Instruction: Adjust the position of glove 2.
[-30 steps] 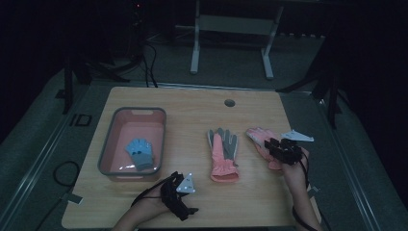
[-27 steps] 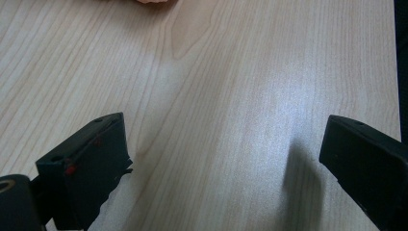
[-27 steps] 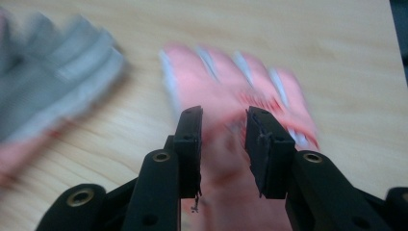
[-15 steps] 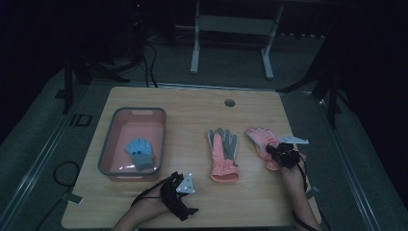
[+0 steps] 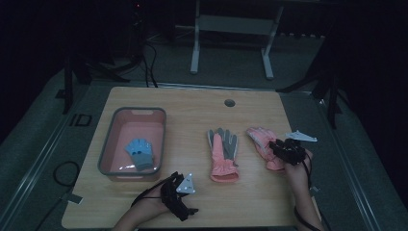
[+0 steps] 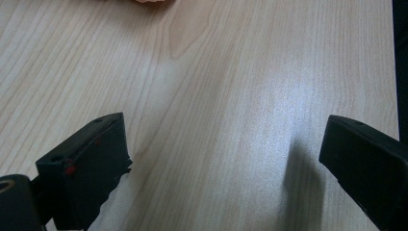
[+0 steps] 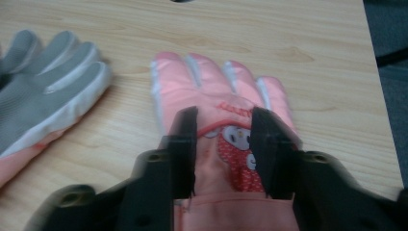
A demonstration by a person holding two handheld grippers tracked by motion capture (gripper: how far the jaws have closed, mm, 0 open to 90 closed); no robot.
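— Right gripper (image 7: 223, 130) straddles the pink glove (image 7: 219, 96) near the table's (image 5: 192, 103) right edge, jaws just reopened, fabric between them, not pinched.

— Risk?

— Closing shallow could snag only the top layer; glove slips free.

Table (image 7: 312, 43): pale wood-grain top, smooth, with a soft sheen. Pink glove (image 7: 216, 144): matt padded cloth with white trim and a printed patch. Second glove (image 7: 48, 82): grey palm of smooth, slightly shiny fabric, pink gathered cuff. Bin (image 5: 107, 149): smooth pink plastic, grey rim. Right tool (image 7: 223, 144): matt black plastic.
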